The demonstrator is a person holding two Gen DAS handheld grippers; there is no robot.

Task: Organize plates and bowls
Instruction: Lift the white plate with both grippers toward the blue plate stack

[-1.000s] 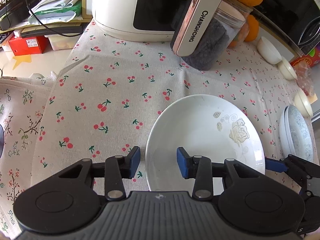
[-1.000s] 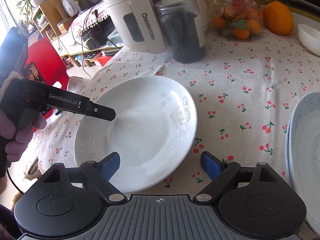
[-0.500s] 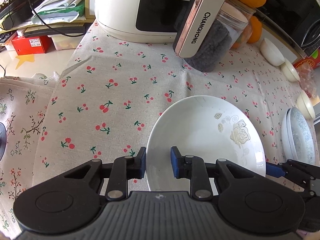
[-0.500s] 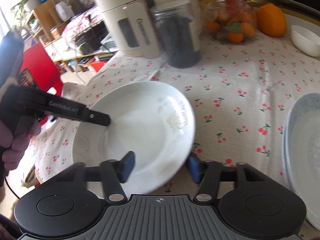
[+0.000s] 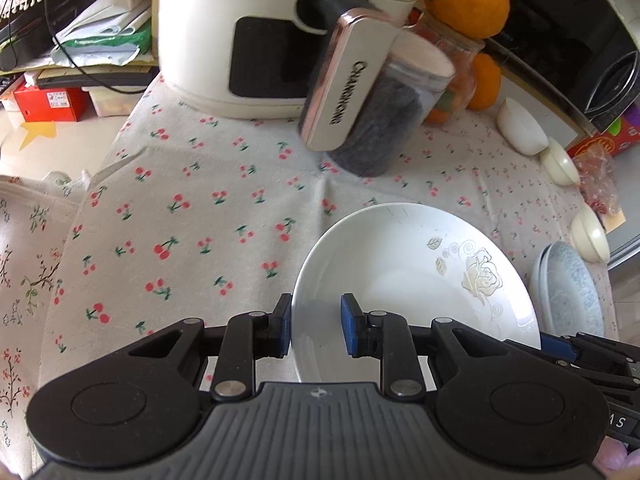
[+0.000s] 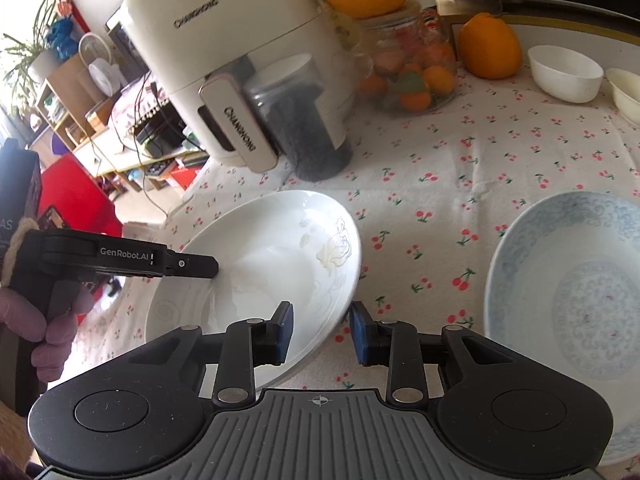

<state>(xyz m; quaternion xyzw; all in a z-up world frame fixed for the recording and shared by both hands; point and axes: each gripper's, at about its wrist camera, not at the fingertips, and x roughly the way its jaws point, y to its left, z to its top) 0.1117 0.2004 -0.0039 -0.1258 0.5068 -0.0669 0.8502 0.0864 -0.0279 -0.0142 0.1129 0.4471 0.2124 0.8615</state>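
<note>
A white plate (image 5: 400, 276) (image 6: 272, 256) with a gold rose hangs just above the cherry-print tablecloth (image 5: 192, 216), held from both sides. My left gripper (image 5: 316, 332) is shut on its left rim, one pad inside the plate and one outside. In the right wrist view the left gripper's tip (image 6: 212, 268) sits on the plate's far side, held by a gloved hand (image 6: 48, 320). My right gripper (image 6: 320, 334) straddles the plate's right rim; its jaws are closing on that rim, the pads touching it. Its blue pad (image 5: 560, 348) shows at the plate's right edge.
A stack of blue-patterned plates (image 5: 572, 296) (image 6: 568, 300) lies to the right. White bowls (image 5: 520, 128) (image 6: 566, 74) line the far right edge. A cream air fryer (image 5: 260, 40), a dark jar (image 5: 384, 128) and oranges (image 6: 488, 46) stand behind.
The right gripper's jaws have gone from wide open to closed around the plate's rim. The left gripper closed on the opposite rim. Both then rose a little and the plate tilted off the cloth.
</note>
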